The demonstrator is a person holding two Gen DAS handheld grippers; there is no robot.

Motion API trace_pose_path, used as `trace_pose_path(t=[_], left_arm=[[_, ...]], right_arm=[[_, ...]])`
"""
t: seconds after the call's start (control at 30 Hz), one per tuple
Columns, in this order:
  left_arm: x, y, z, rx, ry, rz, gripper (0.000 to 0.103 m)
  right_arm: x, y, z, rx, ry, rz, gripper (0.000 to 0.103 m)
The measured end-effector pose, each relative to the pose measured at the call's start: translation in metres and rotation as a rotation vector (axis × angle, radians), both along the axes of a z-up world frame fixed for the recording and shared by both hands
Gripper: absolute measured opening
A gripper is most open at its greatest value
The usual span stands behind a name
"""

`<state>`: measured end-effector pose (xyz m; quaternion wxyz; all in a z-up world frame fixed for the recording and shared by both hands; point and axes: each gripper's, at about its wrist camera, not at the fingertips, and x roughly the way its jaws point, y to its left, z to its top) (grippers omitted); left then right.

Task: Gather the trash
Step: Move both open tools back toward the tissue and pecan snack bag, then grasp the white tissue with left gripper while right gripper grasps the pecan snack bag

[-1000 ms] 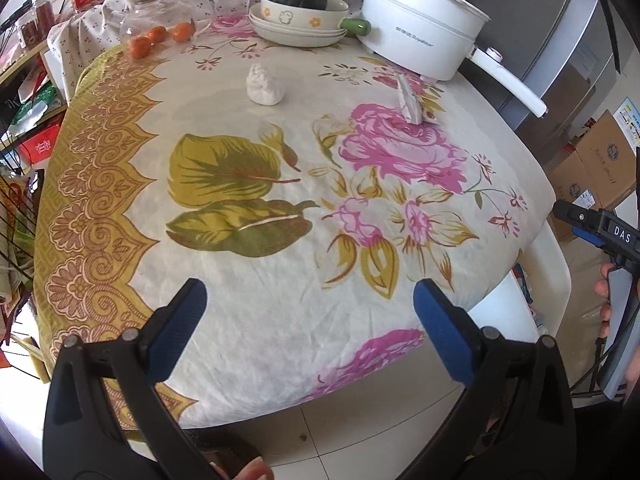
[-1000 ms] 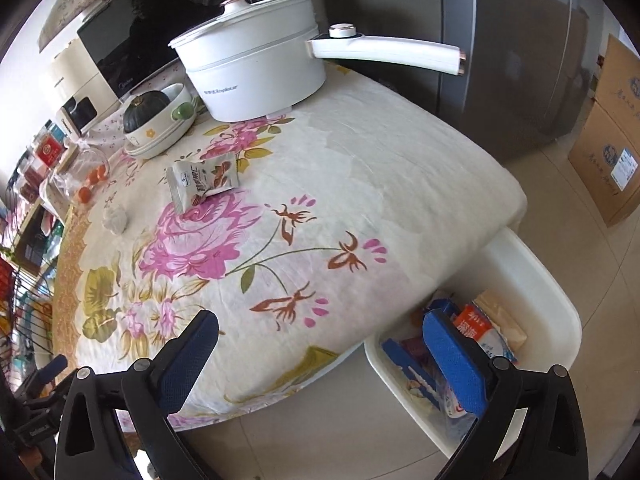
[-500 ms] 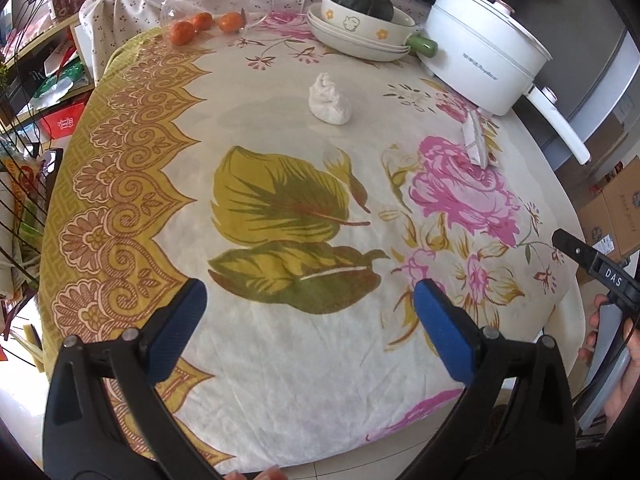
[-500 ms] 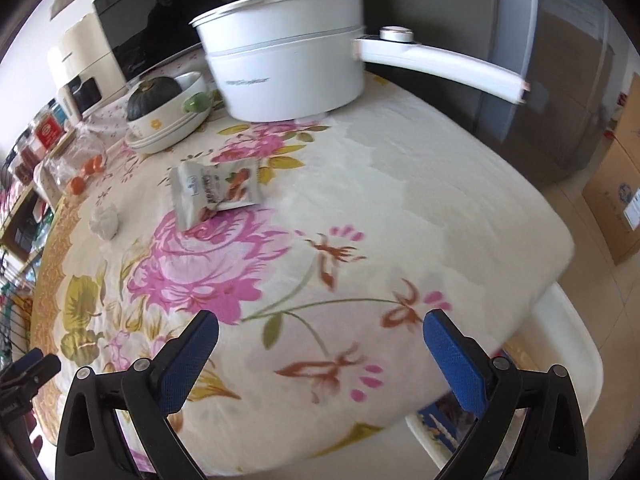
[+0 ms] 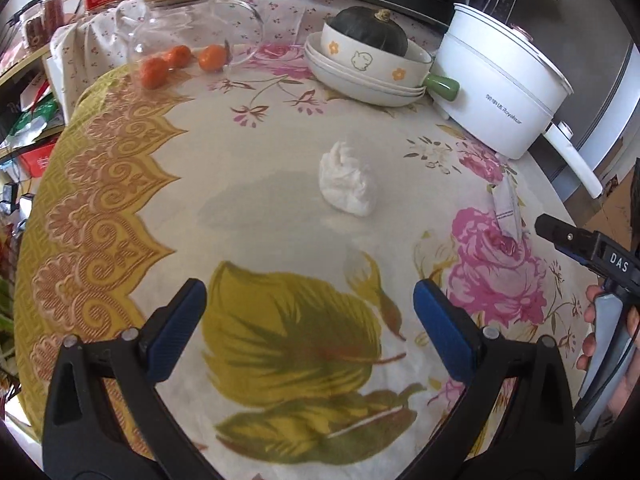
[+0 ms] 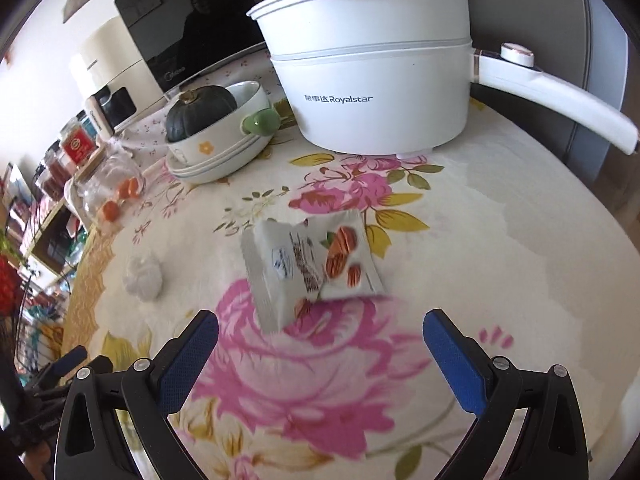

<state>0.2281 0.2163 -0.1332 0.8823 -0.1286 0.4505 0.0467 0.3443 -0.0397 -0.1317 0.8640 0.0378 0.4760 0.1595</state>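
Note:
A crumpled white tissue [image 5: 347,184] lies on the floral tablecloth [image 5: 256,216], ahead of my open, empty left gripper [image 5: 310,330]. It also shows in the right wrist view [image 6: 143,276]. An empty white snack wrapper [image 6: 310,268] with a nut picture lies just ahead of my open, empty right gripper [image 6: 320,354]. In the left wrist view the wrapper [image 5: 507,210] is seen edge-on at the right, with the right gripper's tip [image 5: 576,242] beside it.
A white Royalstar electric pot [image 6: 372,76] with a long handle stands at the back. Stacked bowls hold a green squash [image 5: 370,32]. A tipped glass jar [image 5: 192,28] with oranges lies at the far left. Shelves of clutter stand left of the table.
Both grippers have moved forward over the table. The tissue and the wrapper are now much closer to them. The white bin on the floor has left the right wrist view.

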Motion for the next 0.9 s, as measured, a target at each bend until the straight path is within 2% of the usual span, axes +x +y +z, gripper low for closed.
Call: trace_pose_path(t=[0.1, 0.2, 0.27, 0.37, 0.43, 0.57, 0.8, 0.87, 0.9], left_arm=[[0.022, -0.006, -0.004, 0.008, 0.008, -0.035, 0.103], [0.039, -0.009, -0.005, 0.037, 0.002, -0.048, 0.103], [0.050, -0.011, -0.006, 0.047, 0.007, -0.057, 0.103], [0.062, -0.012, -0.011, 0.052, 0.023, -0.067, 0.103], [0.066, -0.011, -0.013, 0.052, 0.014, -0.064, 0.102], [0.070, -0.008, -0.016, 0.014, -0.020, -0.047, 0.102], [0.068, -0.009, -0.017, -0.018, -0.107, -0.063, 0.078], [0.068, -0.010, -0.017, -0.021, -0.110, -0.071, 0.069], [0.069, -0.010, -0.016, -0.030, -0.114, -0.077, 0.059]], right_arm=[[0.014, 0.006, -0.011, -0.033, 0.007, 0.011, 0.103], [0.025, 0.008, -0.026, -0.060, 0.055, 0.006, 0.103], [0.027, 0.009, -0.029, -0.075, 0.035, 0.001, 0.103], [0.028, 0.016, -0.032, -0.155, 0.016, 0.020, 0.103], [0.027, 0.027, -0.036, -0.252, 0.005, 0.059, 0.103], [0.024, 0.025, -0.035, -0.234, -0.007, 0.073, 0.103], [0.025, 0.018, -0.029, -0.098, -0.037, 0.095, 0.103], [0.025, 0.020, -0.028, -0.080, -0.048, 0.111, 0.101], [0.024, 0.021, -0.028, -0.076, -0.057, 0.119, 0.099]])
